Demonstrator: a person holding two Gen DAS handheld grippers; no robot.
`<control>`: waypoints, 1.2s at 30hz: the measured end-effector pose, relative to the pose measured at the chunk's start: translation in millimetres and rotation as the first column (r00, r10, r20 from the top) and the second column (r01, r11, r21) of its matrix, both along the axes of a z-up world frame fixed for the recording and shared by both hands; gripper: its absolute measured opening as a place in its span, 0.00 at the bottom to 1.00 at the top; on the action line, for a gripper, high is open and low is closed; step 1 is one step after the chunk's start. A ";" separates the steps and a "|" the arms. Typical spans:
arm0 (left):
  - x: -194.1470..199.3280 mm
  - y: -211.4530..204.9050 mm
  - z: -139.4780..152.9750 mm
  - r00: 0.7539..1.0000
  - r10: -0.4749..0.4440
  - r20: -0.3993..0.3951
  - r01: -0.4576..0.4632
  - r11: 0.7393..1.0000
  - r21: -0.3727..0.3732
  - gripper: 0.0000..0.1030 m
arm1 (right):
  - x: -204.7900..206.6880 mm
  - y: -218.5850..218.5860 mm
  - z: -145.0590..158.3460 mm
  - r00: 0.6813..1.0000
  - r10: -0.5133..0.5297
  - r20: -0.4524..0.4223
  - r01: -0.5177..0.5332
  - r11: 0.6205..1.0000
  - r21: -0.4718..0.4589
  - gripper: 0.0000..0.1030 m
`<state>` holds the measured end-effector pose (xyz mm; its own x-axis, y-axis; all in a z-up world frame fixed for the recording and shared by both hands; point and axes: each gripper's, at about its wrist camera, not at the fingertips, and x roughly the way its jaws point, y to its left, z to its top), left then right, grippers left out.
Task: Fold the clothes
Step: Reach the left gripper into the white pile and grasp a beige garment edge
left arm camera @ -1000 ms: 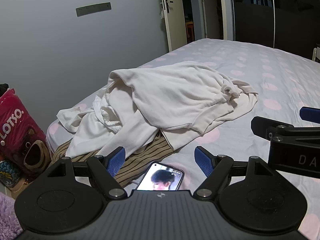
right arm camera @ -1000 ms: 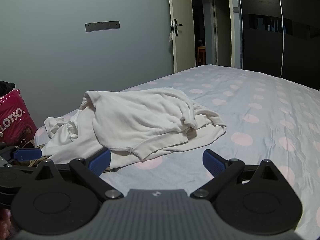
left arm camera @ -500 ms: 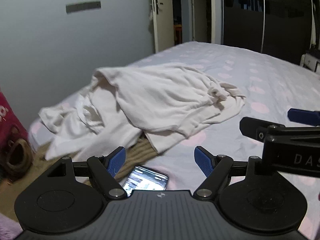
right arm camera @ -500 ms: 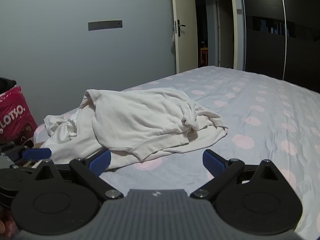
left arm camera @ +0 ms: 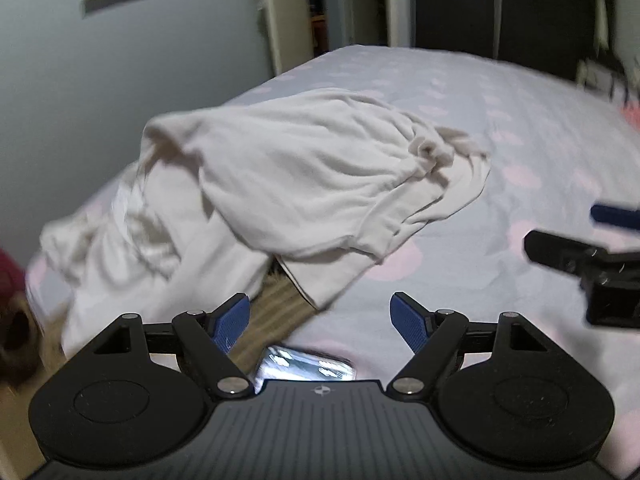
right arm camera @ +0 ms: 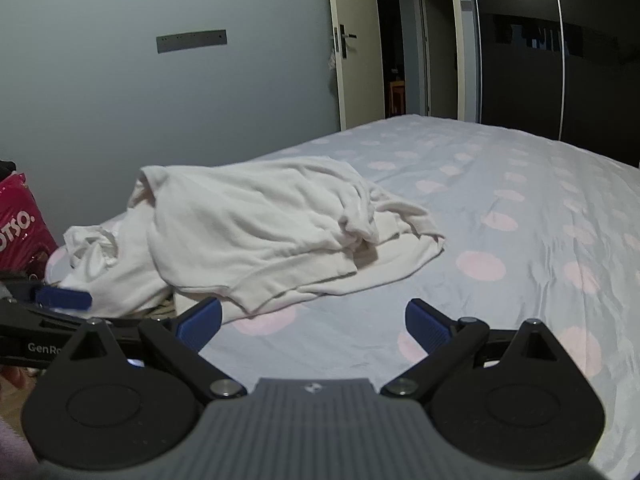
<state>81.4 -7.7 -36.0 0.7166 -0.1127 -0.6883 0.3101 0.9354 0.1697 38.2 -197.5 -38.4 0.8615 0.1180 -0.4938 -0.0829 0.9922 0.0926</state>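
A crumpled white garment (left arm camera: 304, 184) lies in a heap on the bed, over a striped brown garment (left arm camera: 276, 312) whose edge shows beneath it. The heap also shows in the right wrist view (right arm camera: 256, 228). My left gripper (left arm camera: 320, 320) is open and empty, just short of the heap's near edge. My right gripper (right arm camera: 312, 320) is open and empty, above bare sheet to the right of the heap. The right gripper's fingers (left arm camera: 576, 256) show at the right edge of the left wrist view. The left wrist view is blurred.
The bed has a pale sheet with pink dots (right arm camera: 500, 248). A lit phone (left arm camera: 304, 368) lies on the bed just under my left gripper. A red Lotso bag (right arm camera: 20, 224) stands at the left beside the bed. A grey wall, an open door and dark wardrobes stand behind.
My left gripper has moved forward and to the right toward the white heap; the phone has slid lower in its view. The right gripper has shifted slightly forward. Both stay open.
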 end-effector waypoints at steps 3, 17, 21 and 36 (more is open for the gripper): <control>18.2 -5.7 -9.0 0.996 -0.081 -0.038 0.082 0.996 0.029 0.75 | 9.6 -7.0 -12.8 1.000 0.006 -0.024 -0.006 1.000 0.006 0.96; 67.6 -21.8 -51.0 0.964 -0.266 0.006 0.242 0.885 0.397 0.45 | 47.3 -37.4 -44.5 0.995 0.006 -0.101 0.006 0.994 0.113 0.96; 65.0 -31.7 -65.4 0.941 -0.335 0.050 0.273 0.836 0.476 0.36 | 53.6 -43.3 -48.7 0.993 0.006 -0.118 0.013 0.987 0.158 0.96; 65.3 -72.0 -91.8 0.904 -0.408 0.131 0.210 0.687 0.696 0.25 | 66.7 -47.1 -64.5 0.988 0.013 -0.157 0.015 0.984 0.178 0.96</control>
